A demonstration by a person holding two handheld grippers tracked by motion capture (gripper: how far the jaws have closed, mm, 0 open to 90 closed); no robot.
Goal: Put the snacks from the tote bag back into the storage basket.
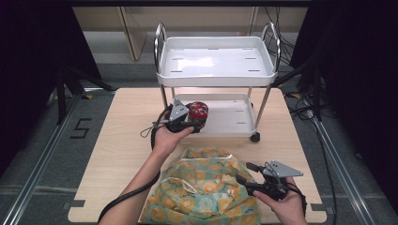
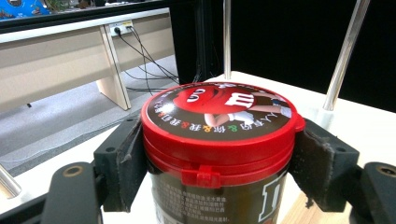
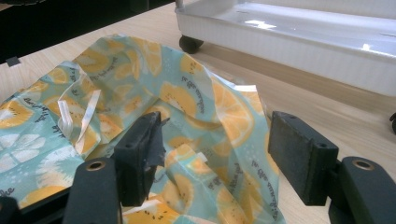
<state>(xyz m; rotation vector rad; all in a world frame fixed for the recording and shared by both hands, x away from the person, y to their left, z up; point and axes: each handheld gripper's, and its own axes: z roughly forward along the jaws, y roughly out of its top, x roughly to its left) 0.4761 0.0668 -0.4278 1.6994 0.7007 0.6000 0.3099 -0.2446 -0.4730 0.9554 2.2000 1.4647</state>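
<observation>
A dark candy jar with a red lid (image 1: 198, 114) (image 2: 219, 135) is clamped between the jaws of my left gripper (image 1: 190, 123) (image 2: 219, 163), over the left end of the white cart's lower shelf (image 1: 232, 117). Whether the jar rests on the shelf I cannot tell. A crumpled teal bag with orange-slice print (image 1: 204, 187) (image 3: 140, 107) lies on the table's near edge. My right gripper (image 1: 244, 174) (image 3: 212, 158) stands open at the bag's right side, its pads (image 3: 299, 154) apart over the fabric, nothing gripped.
The white two-tier cart (image 1: 216, 63) with chrome posts stands at the back of the wooden table (image 1: 122, 140) on black wheels (image 1: 255, 137) (image 3: 189, 44). Its top tray is bare. Black cables trail from both grippers.
</observation>
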